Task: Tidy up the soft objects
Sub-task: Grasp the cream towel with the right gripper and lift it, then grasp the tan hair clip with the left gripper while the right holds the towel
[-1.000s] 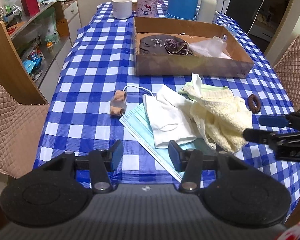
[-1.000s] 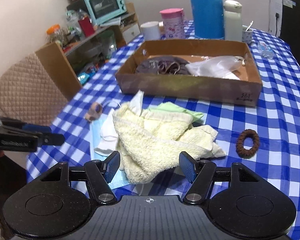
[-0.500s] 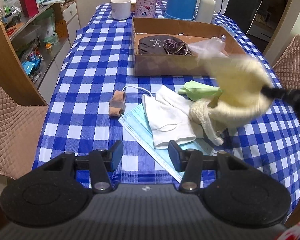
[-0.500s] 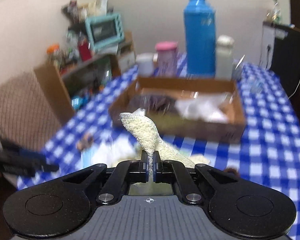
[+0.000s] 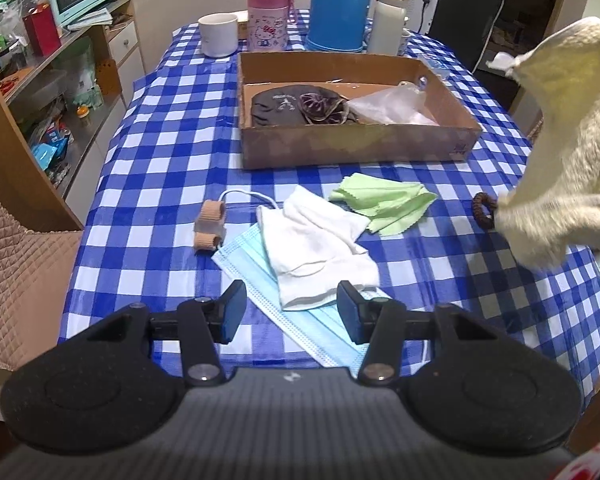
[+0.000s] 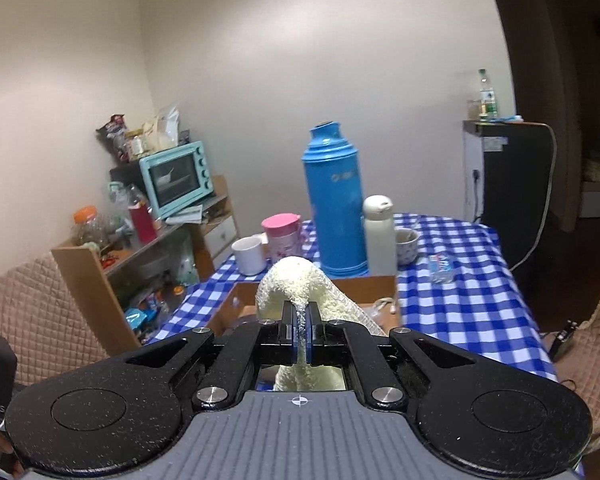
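Observation:
My right gripper (image 6: 300,330) is shut on a cream towel (image 6: 296,288) and holds it high above the table; the towel also hangs at the right edge of the left wrist view (image 5: 564,152). My left gripper (image 5: 290,312) is open and empty, low over the near table edge. Just beyond it lie a white cloth (image 5: 316,244) on a blue face mask (image 5: 256,276), and a green cloth (image 5: 388,200). A brown hair tie (image 5: 483,210) lies to the right. The cardboard box (image 5: 356,148) holds a dark cap (image 5: 278,106), a dark scrunchie (image 5: 320,106) and a clear bag (image 5: 388,104).
A tan roll piece (image 5: 210,228) lies left of the mask. A blue thermos (image 6: 336,204), white bottle (image 6: 378,232), pink cup (image 6: 280,236) and white mug (image 6: 250,254) stand behind the box. Padded chairs (image 5: 16,240) stand at both sides. A shelf with an oven (image 6: 178,178) is on the left.
My right gripper closed on the cream towel and lifted it off the pile, up and to the right. The green cloth and hair tie are now uncovered. My left gripper stayed put.

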`<state>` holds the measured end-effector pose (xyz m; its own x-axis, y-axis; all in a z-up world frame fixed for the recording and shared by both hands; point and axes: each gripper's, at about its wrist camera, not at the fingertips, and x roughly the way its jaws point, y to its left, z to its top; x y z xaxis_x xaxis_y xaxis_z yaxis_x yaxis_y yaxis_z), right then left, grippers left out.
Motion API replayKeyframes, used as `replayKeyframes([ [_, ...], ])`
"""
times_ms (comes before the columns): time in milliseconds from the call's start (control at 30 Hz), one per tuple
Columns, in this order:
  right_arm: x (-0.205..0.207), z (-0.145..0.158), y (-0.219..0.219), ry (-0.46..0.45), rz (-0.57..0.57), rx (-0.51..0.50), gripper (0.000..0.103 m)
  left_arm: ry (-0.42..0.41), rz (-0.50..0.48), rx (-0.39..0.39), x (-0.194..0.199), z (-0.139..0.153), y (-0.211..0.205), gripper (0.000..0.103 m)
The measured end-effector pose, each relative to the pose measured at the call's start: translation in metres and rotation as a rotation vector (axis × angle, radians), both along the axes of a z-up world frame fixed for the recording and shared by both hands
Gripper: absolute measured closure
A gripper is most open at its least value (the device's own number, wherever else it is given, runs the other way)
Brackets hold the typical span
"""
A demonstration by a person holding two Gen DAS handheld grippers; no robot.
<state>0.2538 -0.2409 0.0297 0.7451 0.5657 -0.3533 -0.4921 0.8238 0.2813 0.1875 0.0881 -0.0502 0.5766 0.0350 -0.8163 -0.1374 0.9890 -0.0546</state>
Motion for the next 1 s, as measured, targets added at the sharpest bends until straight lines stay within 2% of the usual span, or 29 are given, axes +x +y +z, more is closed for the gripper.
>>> replayKeyframes([
  [133, -0.013, 0.006, -0.020, 0.014, -0.015, -0.014, 0.099, -0.004, -0.020, -0.001, 0.002, 0.000, -0.009, 0.056],
  [233, -0.022, 0.002, -0.032, 0.061, 0.032, -0.051, 0.099, 0.000, -0.027, -0.001, 0.003, -0.001, -0.014, 0.056],
  [333, -0.027, -0.019, -0.025, 0.189, 0.149, -0.166, 0.099, 0.005, -0.035, -0.002, 0.004, -0.003, -0.019, 0.056],
  [400, -0.029, -0.041, -0.018, 0.276, 0.163, -0.236, 0.098, 0.008, -0.042, -0.003, 0.005, -0.003, -0.023, 0.056],
  [433, -0.031, -0.051, -0.016, 0.322, 0.171, -0.258, 0.091, 0.007, -0.044, -0.003, 0.005, -0.003, -0.025, 0.056],
  [500, -0.031, -0.071, -0.016, 0.392, 0.153, -0.248, 0.072, 0.008, -0.050, -0.003, 0.004, -0.004, -0.027, 0.056],
  [533, -0.031, -0.079, -0.018, 0.420, 0.137, -0.239, 0.050, 0.011, -0.050, -0.001, 0.004, -0.004, -0.028, 0.056],
  [567, -0.030, -0.086, -0.018, 0.434, 0.124, -0.243, 0.040, 0.013, -0.049, 0.000, 0.004, -0.005, -0.029, 0.056],
  [800, -0.027, -0.137, -0.007, 0.501, 0.136, -0.329, 0.030, 0.039, -0.029, -0.001, -0.001, -0.011, -0.025, 0.056],
  [1000, -0.017, -0.174, -0.011, 0.608, 0.078, -0.312, 0.020, 0.068, 0.003, -0.005, -0.008, -0.021, -0.016, 0.056],
])
